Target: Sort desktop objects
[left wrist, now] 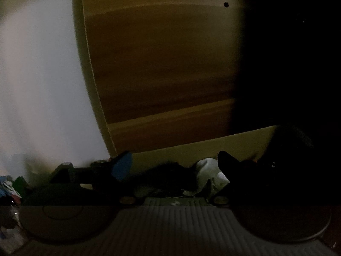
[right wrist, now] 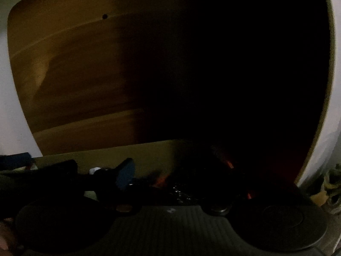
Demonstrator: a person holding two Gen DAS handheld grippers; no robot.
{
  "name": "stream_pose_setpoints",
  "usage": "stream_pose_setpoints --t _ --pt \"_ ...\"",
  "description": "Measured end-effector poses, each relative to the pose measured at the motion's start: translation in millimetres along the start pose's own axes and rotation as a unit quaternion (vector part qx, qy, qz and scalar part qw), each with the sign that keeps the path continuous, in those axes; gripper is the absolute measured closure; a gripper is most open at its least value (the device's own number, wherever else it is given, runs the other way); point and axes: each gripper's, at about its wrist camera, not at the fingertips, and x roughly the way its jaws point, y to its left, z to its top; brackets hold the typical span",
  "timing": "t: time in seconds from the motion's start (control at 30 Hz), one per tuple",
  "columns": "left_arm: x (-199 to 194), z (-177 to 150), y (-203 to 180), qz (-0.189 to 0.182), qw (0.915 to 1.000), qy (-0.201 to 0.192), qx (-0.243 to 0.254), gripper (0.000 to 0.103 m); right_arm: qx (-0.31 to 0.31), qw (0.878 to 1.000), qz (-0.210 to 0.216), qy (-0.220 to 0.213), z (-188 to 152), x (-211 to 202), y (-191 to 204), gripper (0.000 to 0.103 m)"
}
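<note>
One crumpled white object [left wrist: 207, 173], of a material that cannot be told in the dim light, is being shown low in the left wrist view, lying between the two fingers of the left gripper [left wrist: 174, 166] and nearer its darker finger. Whether it is being touched by that finger cannot be told. The left gripper's jaws are being held wide apart, the blue-padded finger [left wrist: 122, 167] standing well clear of the white object, and nothing is being clamped. A shapeless black mass [left wrist: 166, 176] is being seen just beside the white object, on the side of the blue pad.

In the right wrist view a dark, glinting heap with orange-red streaks [right wrist: 181, 183] is being shown ahead of the right gripper [right wrist: 170, 175]. Only one finger of that gripper, blue-padded [right wrist: 125, 176], is being made out; the other is being lost in shadow. The visible pad is being kept far out to the side and is pressing on nothing, so the jaws are being read as spread wide with no hold.

Both groups of things are being carried by a pale yellowish desktop [left wrist: 170, 156], backed by a brown wooden panel [left wrist: 159, 64] with a small dark hole [left wrist: 226, 4]. A white wall [left wrist: 38, 74] is being seen beside the panel.
</note>
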Motion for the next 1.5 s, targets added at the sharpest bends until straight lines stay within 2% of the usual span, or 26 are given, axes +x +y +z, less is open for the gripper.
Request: stream_pose_setpoints --t 0.23,0.43,0.5,0.63,0.77,0.87,0.97,1.13,1.3,1.5 --pt "-29 -2 14 -0.004 0.9997 -0.023 -0.001 0.003 0.01 0.999 -0.004 -0.032 0 -23 3 0.01" --pt "-65 -14 42 0.003 0.9984 -0.054 -0.015 0.0 0.025 0.996 0.002 -0.084 -3 -65 12 0.009" --pt "-79 -23 62 0.006 0.9978 -0.061 -0.027 0.0 0.029 0.994 0.018 -0.102 -7 -84 21 0.0" --pt "-96 -42 98 0.03 0.9966 -0.067 -0.036 0.0 0.0 0.99 0.054 -0.131 -18 -114 57 0.0" --pt "-110 -66 131 0.056 0.9952 -0.066 -0.046 0.0 -0.018 0.986 0.089 -0.141 -31 -137 93 0.0" --pt "-109 -78 157 0.076 0.9936 -0.062 -0.056 0.0 -0.033 0.983 0.117 -0.135 -40 -145 123 0.0" --pt "-126 -102 184 0.098 0.9905 -0.054 -0.08 0.0 -0.052 0.98 0.147 -0.125 -52 -152 153 0.0" --pt "-132 -145 239 0.16 0.9818 -0.034 -0.098 0.0 -0.088 0.971 0.197 -0.1 -89 -160 195 0.0" --pt "-136 -173 279 0.205 0.9725 -0.015 -0.11 0.0 -0.111 0.967 0.221 -0.061 -126 -147 223 0.0" --pt "-129 -198 305 0.226 0.9659 0.0 -0.127 0.0 -0.129 0.963 0.237 -0.019 -153 -135 258 0.0"
